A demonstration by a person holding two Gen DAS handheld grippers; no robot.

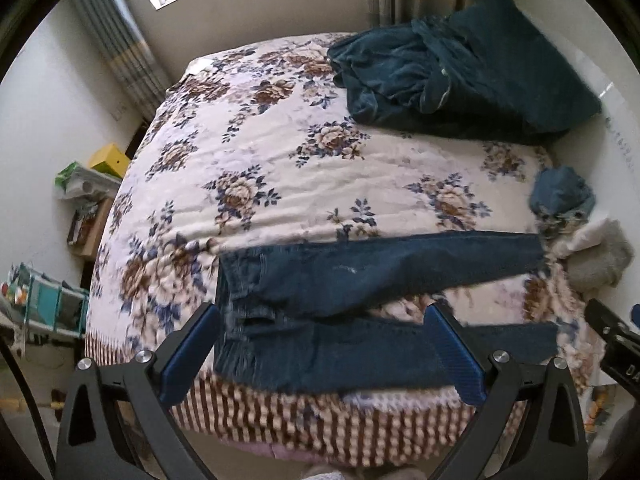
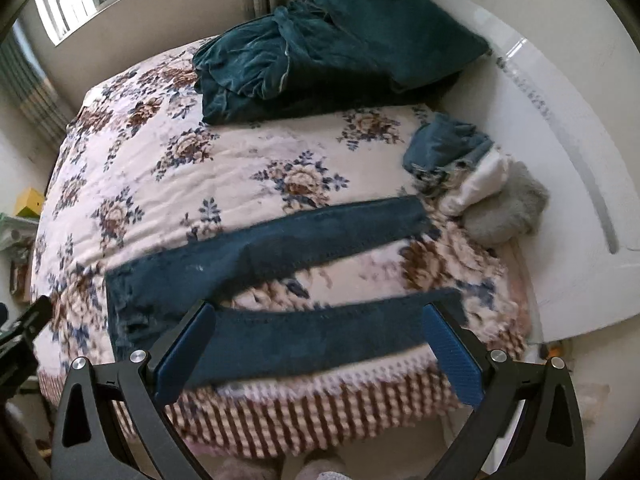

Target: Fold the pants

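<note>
Dark blue jeans [image 1: 360, 312] lie spread flat near the front edge of a floral bedspread [image 1: 280, 168], waistband to the left, both legs running right and apart. They also show in the right wrist view [image 2: 280, 280]. My left gripper [image 1: 320, 344] is open and empty, hovering above the jeans' waist and near leg. My right gripper [image 2: 320, 340] is open and empty above the near leg. The right gripper's body shows at the left wrist view's right edge [image 1: 616, 340].
A pile of dark teal bedding [image 1: 460, 68] lies at the bed's far right. A small heap of blue, white and grey clothes [image 2: 480, 184] sits by the white headboard [image 2: 560, 184]. Shelves with clutter [image 1: 88, 184] stand left of the bed.
</note>
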